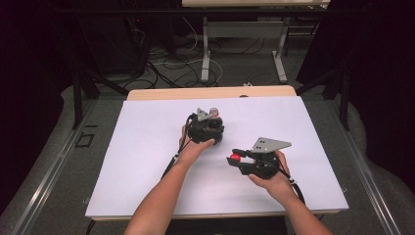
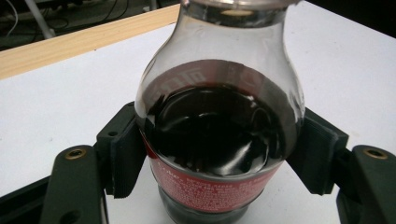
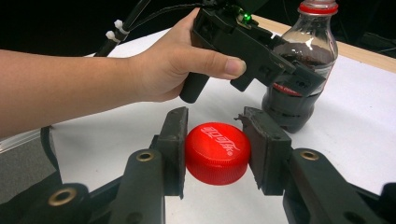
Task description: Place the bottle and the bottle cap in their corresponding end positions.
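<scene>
A small clear bottle (image 2: 219, 121) of dark cola with a red label stands upright on the white table top (image 1: 147, 161). My left gripper (image 2: 219, 156) is shut on the bottle's body, one ribbed pad (image 2: 126, 154) on each side. In the right gripper view the bottle (image 3: 303, 70) shows a red ring at its neck, with the left gripper (image 3: 292, 74) and a hand clamped on it. My right gripper (image 3: 217, 149) is shut on a red screw cap (image 3: 217, 151), held just above the table. From above, the cap (image 1: 235, 157) sits right of and nearer than the bottle (image 1: 214, 112).
A light wooden edge (image 1: 210, 92) runs along the far side of the white sheet. Beyond it stand metal table legs (image 1: 205, 58) and loose cables (image 1: 166, 63) on the floor. Both forearms come in from the near edge.
</scene>
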### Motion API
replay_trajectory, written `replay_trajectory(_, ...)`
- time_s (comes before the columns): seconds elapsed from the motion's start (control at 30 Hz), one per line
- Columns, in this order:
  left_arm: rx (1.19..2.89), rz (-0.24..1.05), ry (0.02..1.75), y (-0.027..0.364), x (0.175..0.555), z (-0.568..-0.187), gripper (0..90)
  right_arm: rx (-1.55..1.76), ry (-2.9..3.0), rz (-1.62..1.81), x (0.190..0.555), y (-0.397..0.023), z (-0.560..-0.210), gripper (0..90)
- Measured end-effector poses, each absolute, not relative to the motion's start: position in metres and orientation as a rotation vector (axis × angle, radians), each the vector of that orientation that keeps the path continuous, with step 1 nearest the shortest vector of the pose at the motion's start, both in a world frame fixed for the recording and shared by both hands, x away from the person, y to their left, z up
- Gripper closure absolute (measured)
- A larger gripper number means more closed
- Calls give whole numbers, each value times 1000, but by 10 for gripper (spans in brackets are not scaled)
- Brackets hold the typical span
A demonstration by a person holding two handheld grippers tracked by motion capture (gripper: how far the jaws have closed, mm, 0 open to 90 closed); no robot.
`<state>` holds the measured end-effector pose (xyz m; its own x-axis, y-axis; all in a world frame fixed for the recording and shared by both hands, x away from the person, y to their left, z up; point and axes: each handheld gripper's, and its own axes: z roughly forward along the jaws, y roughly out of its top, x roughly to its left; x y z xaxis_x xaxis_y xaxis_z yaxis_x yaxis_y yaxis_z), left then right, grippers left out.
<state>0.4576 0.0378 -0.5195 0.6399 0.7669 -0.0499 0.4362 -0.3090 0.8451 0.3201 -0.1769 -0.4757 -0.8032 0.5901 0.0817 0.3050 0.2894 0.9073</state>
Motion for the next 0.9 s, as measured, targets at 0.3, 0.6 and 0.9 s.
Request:
replay_trajectory(0.3,1952,466,940,38,455,-521,287,806,2314,1511,321,-173,-479,609)
replay_trajectory(0.6,1938,440,1003,45,452,-523,159,804,2350,1497,325,-162,-489,609)
replay_trajectory(0.9,1900,436,1000,70,430,-508,6,806,2410,1437,340,-139,-511,609)
